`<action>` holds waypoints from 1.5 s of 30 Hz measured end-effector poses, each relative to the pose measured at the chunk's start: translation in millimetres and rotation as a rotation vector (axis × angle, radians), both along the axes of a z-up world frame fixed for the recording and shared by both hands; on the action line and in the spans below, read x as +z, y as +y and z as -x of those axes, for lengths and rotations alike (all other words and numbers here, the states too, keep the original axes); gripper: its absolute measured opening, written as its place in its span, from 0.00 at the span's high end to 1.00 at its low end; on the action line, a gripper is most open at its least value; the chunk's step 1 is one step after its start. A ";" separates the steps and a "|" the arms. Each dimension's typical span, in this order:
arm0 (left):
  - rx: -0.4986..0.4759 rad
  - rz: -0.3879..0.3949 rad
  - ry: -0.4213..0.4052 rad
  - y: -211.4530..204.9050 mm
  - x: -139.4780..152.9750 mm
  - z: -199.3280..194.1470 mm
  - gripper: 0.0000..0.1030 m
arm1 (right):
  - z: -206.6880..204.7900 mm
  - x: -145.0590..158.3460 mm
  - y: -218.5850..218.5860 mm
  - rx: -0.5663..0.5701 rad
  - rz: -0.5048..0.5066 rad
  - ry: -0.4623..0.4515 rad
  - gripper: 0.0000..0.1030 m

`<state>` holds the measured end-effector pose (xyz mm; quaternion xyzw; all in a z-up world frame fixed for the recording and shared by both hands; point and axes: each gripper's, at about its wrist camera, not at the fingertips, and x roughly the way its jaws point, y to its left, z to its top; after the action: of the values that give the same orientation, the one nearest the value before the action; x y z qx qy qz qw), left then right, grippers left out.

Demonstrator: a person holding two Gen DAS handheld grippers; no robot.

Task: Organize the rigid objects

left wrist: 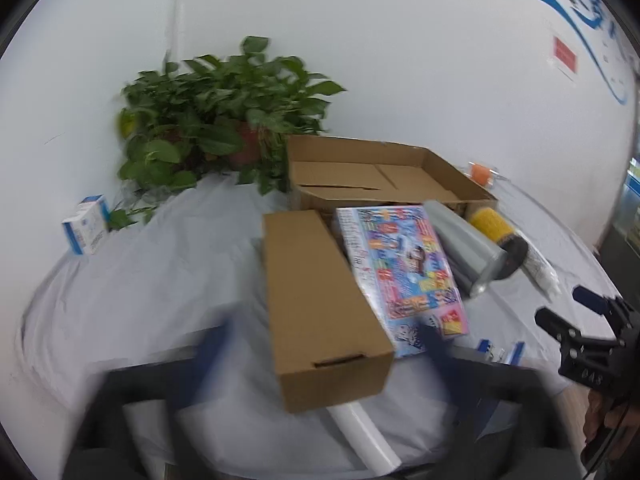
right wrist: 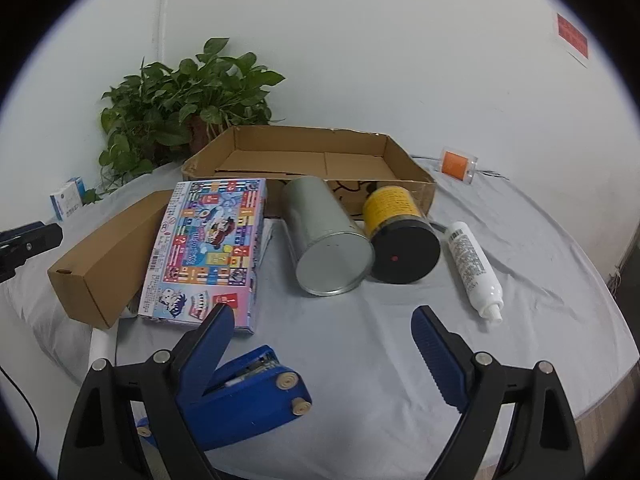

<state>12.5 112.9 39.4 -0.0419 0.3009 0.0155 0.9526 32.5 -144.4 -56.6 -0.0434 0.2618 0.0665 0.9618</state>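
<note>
- The right gripper (right wrist: 322, 328) is open wide. Its two blue fingers (right wrist: 434, 346) hold nothing and hang over the grey cloth (right wrist: 360, 340) on the table.
- A blue stapler (right wrist: 244, 392) lies on the cloth, right under the right gripper's left finger.
- The left gripper (left wrist: 324, 340) is blurry. Its blue fingers sit on each side of the near end of the long brown box (left wrist: 320, 308), apart from it, so it is open with nothing in it.
- A white roll (left wrist: 366, 436) pokes out from under the long brown box at the near end.
- The colorful cartoon game box (right wrist: 208, 248) lies flat just beside the long brown box, and their long sides touch.
- The silver can (right wrist: 326, 236) lies on its side next to the game box, with its round end facing us.
- The yellow jar with a black lid (right wrist: 400, 240) lies on its side and touches the silver can.
- The white tube (right wrist: 476, 268) lies near the jar, its cap pointing toward us.
- Behind them sits the big open cardboard tray (right wrist: 412, 168).
- Far back, by the wall, are a green potted plant (right wrist: 180, 104), a small blue and white box (right wrist: 68, 196), and a small orange block in a clear case (right wrist: 458, 164).
</note>
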 end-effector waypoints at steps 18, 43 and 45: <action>-0.022 0.103 0.061 12.0 -13.2 -25.3 0.00 | -21.5 -2.0 58.6 0.038 0.113 0.079 0.01; -0.416 0.735 0.296 84.1 -66.6 -82.0 0.33 | -36.1 -6.1 193.7 0.442 0.042 0.231 0.16; -0.354 0.720 0.304 99.1 -68.3 -78.4 0.15 | -40.1 -4.6 183.8 0.448 -0.077 0.267 0.16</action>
<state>90.9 212.0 -28.9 -0.3165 0.4265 -0.2483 0.8101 72.7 39.4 -61.3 -0.0547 0.3674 0.2929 0.8810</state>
